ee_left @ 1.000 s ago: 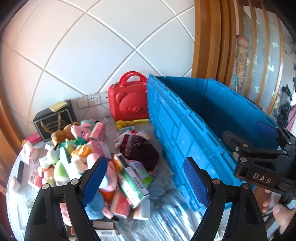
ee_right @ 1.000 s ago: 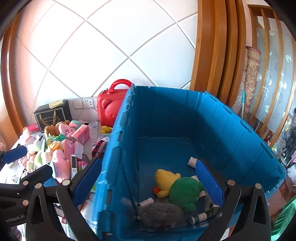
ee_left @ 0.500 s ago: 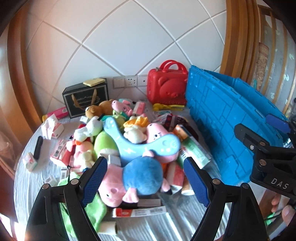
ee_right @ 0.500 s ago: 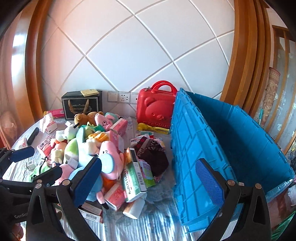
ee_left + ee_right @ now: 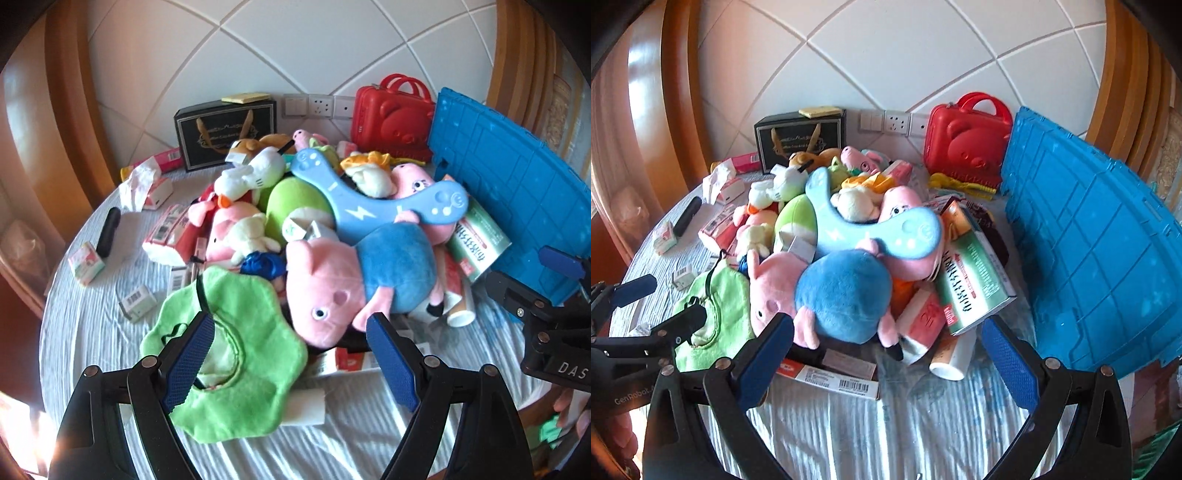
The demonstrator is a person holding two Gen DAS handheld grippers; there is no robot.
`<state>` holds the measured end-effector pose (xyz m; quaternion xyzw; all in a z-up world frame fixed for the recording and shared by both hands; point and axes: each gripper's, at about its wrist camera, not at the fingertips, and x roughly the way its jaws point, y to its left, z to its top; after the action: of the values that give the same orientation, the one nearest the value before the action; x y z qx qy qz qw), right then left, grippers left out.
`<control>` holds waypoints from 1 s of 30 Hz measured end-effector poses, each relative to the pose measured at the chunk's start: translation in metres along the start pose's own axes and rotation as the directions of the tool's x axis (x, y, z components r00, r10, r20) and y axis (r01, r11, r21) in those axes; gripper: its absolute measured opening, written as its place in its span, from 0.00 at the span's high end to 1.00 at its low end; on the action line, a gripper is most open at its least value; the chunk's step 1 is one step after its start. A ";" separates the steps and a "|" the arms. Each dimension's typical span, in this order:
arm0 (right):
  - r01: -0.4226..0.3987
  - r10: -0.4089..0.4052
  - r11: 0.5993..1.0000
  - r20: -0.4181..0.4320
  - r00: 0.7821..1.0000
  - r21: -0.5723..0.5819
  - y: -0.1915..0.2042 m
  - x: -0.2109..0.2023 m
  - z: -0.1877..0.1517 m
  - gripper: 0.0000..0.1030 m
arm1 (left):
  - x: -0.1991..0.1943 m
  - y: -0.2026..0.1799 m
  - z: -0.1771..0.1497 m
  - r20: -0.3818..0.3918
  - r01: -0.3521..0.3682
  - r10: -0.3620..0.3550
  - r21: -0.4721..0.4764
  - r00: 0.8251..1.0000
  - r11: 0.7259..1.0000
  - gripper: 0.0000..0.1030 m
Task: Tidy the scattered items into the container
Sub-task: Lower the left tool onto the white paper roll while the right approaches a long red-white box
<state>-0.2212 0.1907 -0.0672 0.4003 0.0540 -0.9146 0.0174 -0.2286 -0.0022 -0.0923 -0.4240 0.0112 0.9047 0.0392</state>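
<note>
A heap of plush toys and small boxes covers the round table. In front lies a pink pig plush in a blue shirt, with a green flower-shaped cloth to its left. A light-blue curved toy rests on top of the heap. The blue crate stands to the right. My left gripper is open and empty, just short of the pig and the cloth. My right gripper is open and empty, near the pig and a green-and-white box.
A red bear-faced case and a black gift box stand against the tiled wall with sockets. Small cartons, a black tube and tissue packs lie at the table's left. Wooden framing borders both sides.
Both grippers swung left from the blue crate and sank toward the toy heap. The crate's inside has left view. The pig plush and green cloth now sit close in front. Jaws stayed open.
</note>
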 end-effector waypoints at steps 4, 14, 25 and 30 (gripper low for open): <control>-0.047 0.046 0.999 -0.068 0.997 -0.007 0.009 0.025 -0.016 0.00 | 0.022 0.024 -0.023 -0.051 -0.038 0.036 -0.029 0.998 0.999 0.17; -0.101 0.095 0.995 -0.206 0.974 -0.023 0.019 0.083 -0.054 0.00 | 0.063 0.061 -0.078 -0.170 -0.139 0.126 -0.064 0.977 0.988 0.17; -0.129 0.121 0.992 -0.281 0.952 -0.010 0.007 0.110 -0.072 0.00 | 0.071 0.057 -0.111 -0.239 -0.142 0.115 -0.101 0.964 0.985 0.19; -0.120 0.114 0.993 -0.278 0.954 -0.003 -0.001 0.114 -0.070 0.00 | 0.072 0.050 -0.122 -0.266 -0.128 0.095 -0.110 0.959 0.986 0.29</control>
<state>-0.2471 0.2013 -0.1978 0.5267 0.0412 -0.8463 0.0678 -0.1855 -0.0541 -0.2264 -0.5392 -0.0170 0.8410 -0.0407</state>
